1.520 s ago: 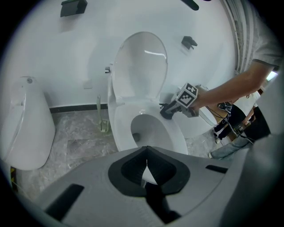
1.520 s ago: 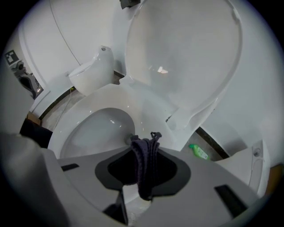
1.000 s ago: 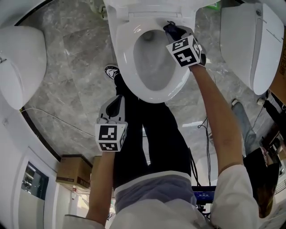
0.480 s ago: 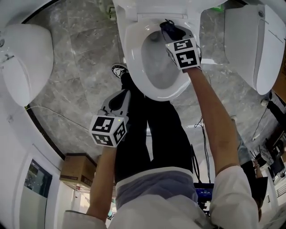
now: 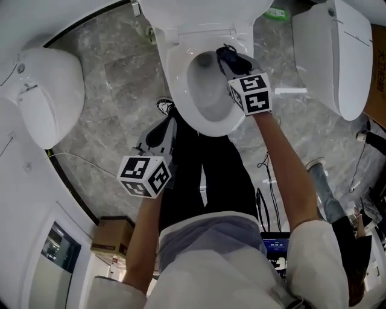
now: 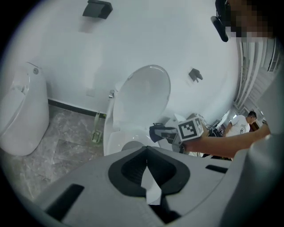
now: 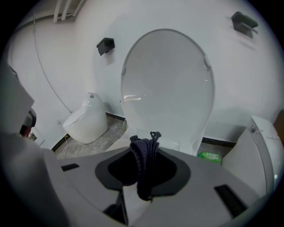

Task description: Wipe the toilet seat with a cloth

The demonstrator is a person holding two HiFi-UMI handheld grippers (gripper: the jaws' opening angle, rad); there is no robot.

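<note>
The white toilet stands at the top middle of the head view, its seat down around the bowl and its lid raised against the wall. My right gripper hangs over the seat's back right part, shut on a dark blue cloth that bunches out between the jaws. The cloth hangs above the rim; whether it touches the seat I cannot tell. My left gripper is lower left, over the floor beside my legs, jaws shut with nothing in them. The left gripper view also shows the cloth.
Other white toilets stand at the left and right. A cardboard box sits on the grey marble floor, cables trail at the right, and a green packet lies behind the toilet. Another person stands far right.
Both grippers have risen toward the head camera. The right one has kept the cloth and drawn slightly back from the seat's rear rim. The left cube has rolled a little.
</note>
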